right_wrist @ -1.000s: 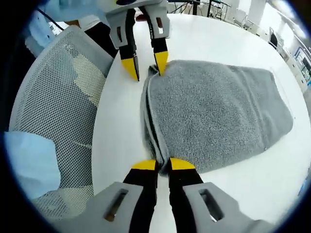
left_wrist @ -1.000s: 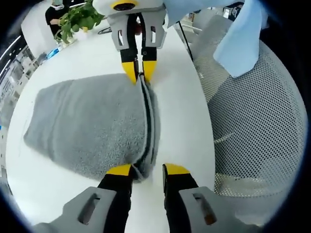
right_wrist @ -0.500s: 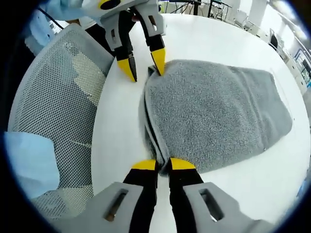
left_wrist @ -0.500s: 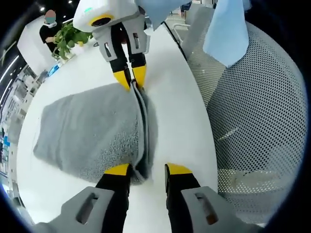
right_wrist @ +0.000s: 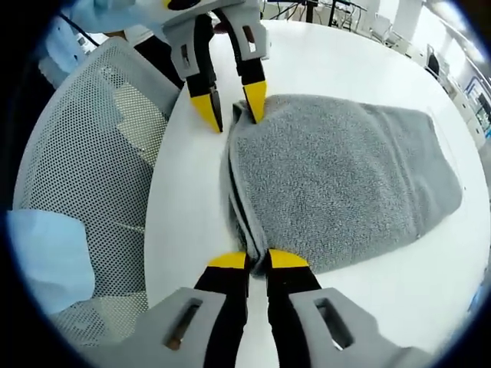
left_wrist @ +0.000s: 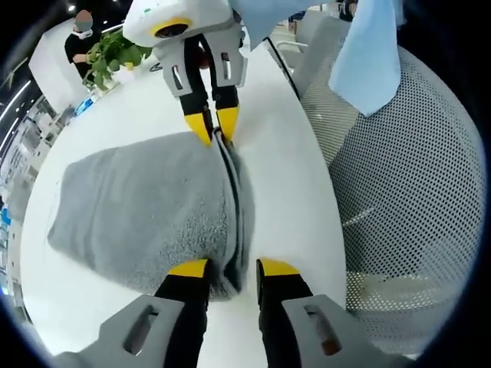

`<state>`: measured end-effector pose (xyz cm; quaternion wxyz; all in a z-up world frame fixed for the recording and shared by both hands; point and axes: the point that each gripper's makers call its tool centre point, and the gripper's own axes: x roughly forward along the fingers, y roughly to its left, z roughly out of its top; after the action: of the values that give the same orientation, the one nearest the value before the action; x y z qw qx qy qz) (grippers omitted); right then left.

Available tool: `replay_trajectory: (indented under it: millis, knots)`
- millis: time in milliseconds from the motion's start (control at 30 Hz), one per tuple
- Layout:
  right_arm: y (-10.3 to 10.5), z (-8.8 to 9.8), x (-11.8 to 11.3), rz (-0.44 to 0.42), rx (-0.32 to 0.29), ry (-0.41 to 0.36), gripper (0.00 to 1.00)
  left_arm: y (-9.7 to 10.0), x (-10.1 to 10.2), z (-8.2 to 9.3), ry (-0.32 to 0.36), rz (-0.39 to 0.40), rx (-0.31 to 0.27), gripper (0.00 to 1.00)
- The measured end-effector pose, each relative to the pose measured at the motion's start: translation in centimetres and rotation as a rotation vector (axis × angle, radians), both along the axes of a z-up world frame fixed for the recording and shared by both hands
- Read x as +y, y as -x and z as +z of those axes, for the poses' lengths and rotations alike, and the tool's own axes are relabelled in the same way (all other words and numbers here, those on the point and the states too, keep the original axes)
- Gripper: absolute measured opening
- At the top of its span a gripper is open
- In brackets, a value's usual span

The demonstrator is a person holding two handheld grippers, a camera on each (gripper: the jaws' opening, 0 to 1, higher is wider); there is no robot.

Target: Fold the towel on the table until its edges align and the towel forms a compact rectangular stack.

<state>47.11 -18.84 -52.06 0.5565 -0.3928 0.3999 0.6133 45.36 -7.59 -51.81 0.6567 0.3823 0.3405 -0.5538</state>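
A grey towel (left_wrist: 146,207) (right_wrist: 337,176) lies folded on the white table (left_wrist: 284,184) (right_wrist: 184,199), its stacked layers forming a thick edge along the side nearest the chair. My left gripper (left_wrist: 232,268) (right_wrist: 231,106) is open and straddles one end of that edge, with the towel's corner between its yellow fingertips. At the other end my right gripper (right_wrist: 258,259) (left_wrist: 215,126) is shut on the towel's corner. The two grippers face each other along the edge.
A grey mesh chair (left_wrist: 414,199) (right_wrist: 84,169) stands right beside the table edge next to the towel. A light blue sleeve (left_wrist: 368,54) (right_wrist: 46,261) hangs over it. A potted plant (left_wrist: 115,57) and a person (left_wrist: 80,34) are at the table's far end.
The left gripper has wobbled slightly sideways by its corner, and its view shifted with it. The towel and the right gripper have stayed put, and both jaws stand as before.
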Motion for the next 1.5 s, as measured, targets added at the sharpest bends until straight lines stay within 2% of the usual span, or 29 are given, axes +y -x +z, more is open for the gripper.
replay_trajectory:
  millis: [200, 433, 567, 667, 833, 867, 900, 933, 1067, 1233, 1367, 1500]
  knots:
    - [0.1, 0.1, 0.1, 0.003, 0.005, 0.006, 0.06, -0.1, 0.2, -0.1, 0.007, 0.019, 0.027, 0.22]
    - [0.0, 0.0, 0.1, 0.002, 0.008, 0.005, 0.06, -0.2, 0.1, -0.2, -0.006, 0.031, 0.013, 0.20]
    - [0.0, 0.0, 0.1, 0.001, 0.007, 0.004, 0.06, -0.2, -0.2, -0.2, -0.014, 0.061, -0.018, 0.17]
    - [0.0, 0.0, 0.0, 0.000, 0.006, 0.002, 0.06, 0.1, 0.0, -0.1, 0.019, 0.074, -0.049, 0.16]
    - [0.1, 0.1, 0.0, 0.003, 0.006, 0.002, 0.06, -0.1, 0.1, -0.2, 0.046, 0.079, -0.049, 0.14]
    - [0.1, 0.1, 0.0, 0.004, 0.007, 0.004, 0.06, -0.5, 0.9, -0.2, -0.024, 0.027, -0.096, 0.10]
    - [0.1, 0.1, 0.0, 0.005, 0.008, 0.004, 0.06, -0.1, 0.2, -0.2, -0.001, 0.001, -0.089, 0.09]
    - [0.1, 0.1, 0.0, 0.007, 0.007, 0.004, 0.06, -0.2, 0.4, -0.3, 0.003, 0.034, -0.075, 0.09]
    - [0.2, 0.1, 0.0, 0.018, -0.002, 0.004, 0.06, -0.3, 0.3, 0.0, -0.013, 0.014, -0.054, 0.07]
    - [-0.1, 0.4, -0.1, -0.017, 0.027, 0.002, 0.04, -0.4, 0.6, 0.2, 0.012, 0.055, 0.026, 0.05]
    - [0.2, 0.2, -0.3, -0.022, 0.041, 0.001, 0.04, -0.5, 0.6, 0.9, 0.029, 0.077, 0.056, 0.04]
    - [0.4, 0.3, -0.3, -0.007, 0.040, -0.008, 0.04, -0.5, 0.5, 0.9, 0.037, 0.090, 0.072, 0.04]
